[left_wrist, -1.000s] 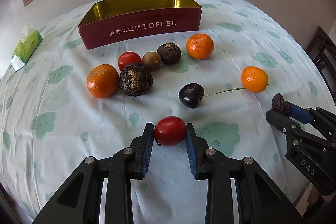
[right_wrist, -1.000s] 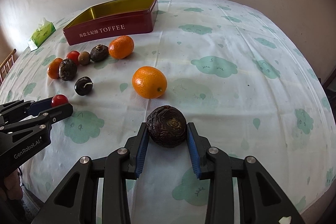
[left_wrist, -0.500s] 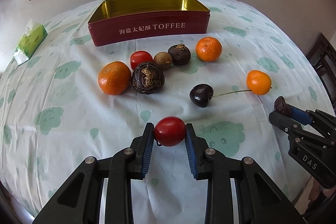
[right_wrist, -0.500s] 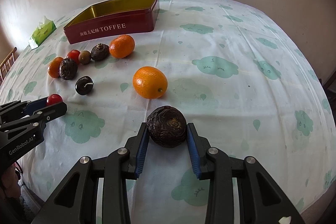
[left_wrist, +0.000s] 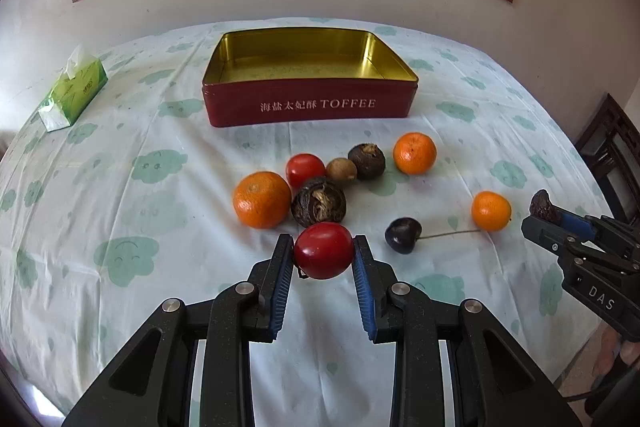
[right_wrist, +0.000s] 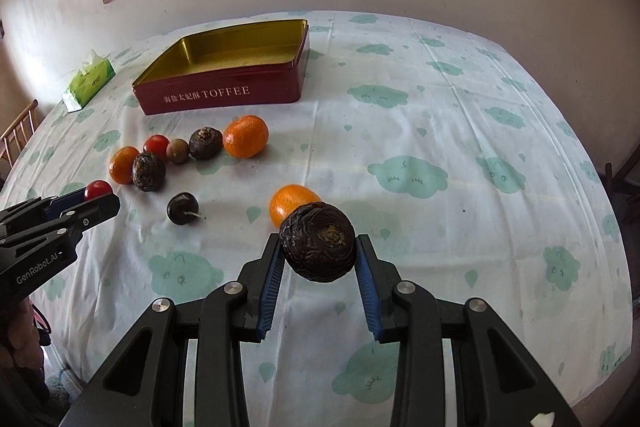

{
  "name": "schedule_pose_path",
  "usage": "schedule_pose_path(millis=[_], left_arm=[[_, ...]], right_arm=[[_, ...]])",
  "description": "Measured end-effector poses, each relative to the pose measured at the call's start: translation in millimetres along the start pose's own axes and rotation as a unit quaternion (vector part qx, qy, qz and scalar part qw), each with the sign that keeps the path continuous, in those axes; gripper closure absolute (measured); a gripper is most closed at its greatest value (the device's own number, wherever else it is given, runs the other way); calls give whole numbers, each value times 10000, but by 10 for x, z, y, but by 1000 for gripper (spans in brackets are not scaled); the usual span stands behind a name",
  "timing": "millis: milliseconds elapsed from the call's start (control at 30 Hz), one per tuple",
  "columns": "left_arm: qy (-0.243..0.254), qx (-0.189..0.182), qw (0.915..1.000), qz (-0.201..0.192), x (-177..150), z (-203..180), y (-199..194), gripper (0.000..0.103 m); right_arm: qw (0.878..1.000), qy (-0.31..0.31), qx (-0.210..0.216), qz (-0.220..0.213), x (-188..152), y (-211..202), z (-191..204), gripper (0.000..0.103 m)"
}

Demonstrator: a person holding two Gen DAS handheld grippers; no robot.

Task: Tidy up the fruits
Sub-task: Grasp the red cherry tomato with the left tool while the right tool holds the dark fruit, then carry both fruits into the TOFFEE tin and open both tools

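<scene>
My left hand-held gripper pinches a small glossy red tomato between its blue pads, raised above the cloud-print worktop. My right hand-held gripper clamps a wrinkled dark brown round fruit, perhaps a passion fruit, in front of an orange mandarin. The open red-and-gold TOFFEE tin sits beyond the loose fruit cluster; a dark cherry with a long stem lies nearer.

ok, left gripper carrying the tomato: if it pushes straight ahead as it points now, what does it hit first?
Probably the dark wrinkled fruit, directly beyond the red tomato clamped in the left gripper. The gripper may be raised enough to pass over it; depth is unclear. Farther along sits the toffee tin.
</scene>
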State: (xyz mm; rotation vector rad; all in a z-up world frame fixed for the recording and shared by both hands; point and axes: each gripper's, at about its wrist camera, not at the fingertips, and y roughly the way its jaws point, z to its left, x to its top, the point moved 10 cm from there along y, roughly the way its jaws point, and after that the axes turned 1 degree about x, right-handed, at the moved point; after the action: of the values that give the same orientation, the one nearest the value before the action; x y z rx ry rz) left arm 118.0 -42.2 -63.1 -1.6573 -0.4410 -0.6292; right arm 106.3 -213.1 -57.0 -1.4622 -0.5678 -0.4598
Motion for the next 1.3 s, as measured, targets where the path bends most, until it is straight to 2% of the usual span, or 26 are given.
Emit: schedule_pose_path(millis=[133, 367, 533, 700, 967, 1300], left_arm=[[-111, 9, 9998, -192, 265, 163, -37, 72], [-276, 290, 9979, -513, 928, 562, 74, 72], [-220, 416, 9977, -497, 1355, 785, 328, 72], [-34, 412, 9981, -460, 1675, 841, 605, 72], [162, 496, 9986, 22, 1686, 833, 1139, 72], [119, 553, 9978, 359, 1577, 851, 1408, 72]], right_arm=[[9998, -138, 84, -66, 287, 40, 72, 70], [9990, -298, 226, -249, 935, 230, 207, 70], [9982, -448, 286, -295, 1383, 468, 330, 70], [9977, -534, 357, -209, 1735, 783, 453, 70], [9967, -669, 403, 216, 1838, 1305, 634, 70], [9954, -767, 312, 485, 1729, 1586, 654, 70]])
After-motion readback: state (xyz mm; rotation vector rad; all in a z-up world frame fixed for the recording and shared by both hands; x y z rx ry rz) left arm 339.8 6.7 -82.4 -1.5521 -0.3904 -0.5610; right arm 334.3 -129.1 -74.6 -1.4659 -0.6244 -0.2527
